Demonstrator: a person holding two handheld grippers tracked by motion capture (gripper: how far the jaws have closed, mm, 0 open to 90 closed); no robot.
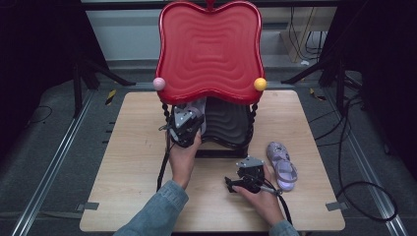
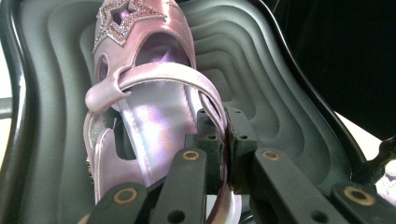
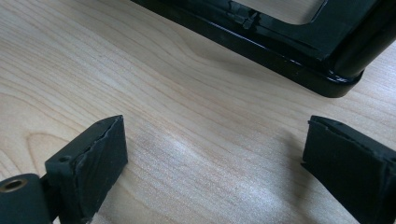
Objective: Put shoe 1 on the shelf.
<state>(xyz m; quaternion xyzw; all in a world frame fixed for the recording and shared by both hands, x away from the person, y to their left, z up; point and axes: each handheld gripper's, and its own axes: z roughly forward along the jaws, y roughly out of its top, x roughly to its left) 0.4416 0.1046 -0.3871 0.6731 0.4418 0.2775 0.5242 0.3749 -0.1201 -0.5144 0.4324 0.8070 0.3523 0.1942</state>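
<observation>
On the wooden worktop (image 1: 128, 162) stands a two-level stand: a red wavy top tray (image 1: 210, 49) above a black lower tray (image 1: 227, 123), with a pink ball (image 1: 159, 83) and a yellow ball (image 1: 260, 84) at the red tray's front corners.

In the high view the left gripper (image 1: 189, 120) reaches under the red tray's front edge at about 12 o'clock from the left hand (image 1: 183, 157), and the red tray hides most of what it carries. The left gripper view makes that plain: its fingers (image 2: 205, 140) are clenched on the heel strap of a lilac sandal (image 2: 140, 107), the strap pinched tight between the two pads. The sandal has a glittery star on its toe and lies over the ridged black tray (image 2: 261, 60), toe pointing to 12 o'clock in that view; whether its sole rests on the tray cannot be told.

The high view alone gives the second sandal (image 1: 282, 166), lying flat on the worktop at 3 o'clock of the right gripper (image 1: 248, 176), just beside the right hand (image 1: 265, 196).

The right gripper view shows its fingers (image 3: 88, 163) spread wide and released, nothing between them but bare wood (image 3: 210, 154). At 1 o'clock in that view runs the stand's black base frame (image 3: 280, 56).
</observation>
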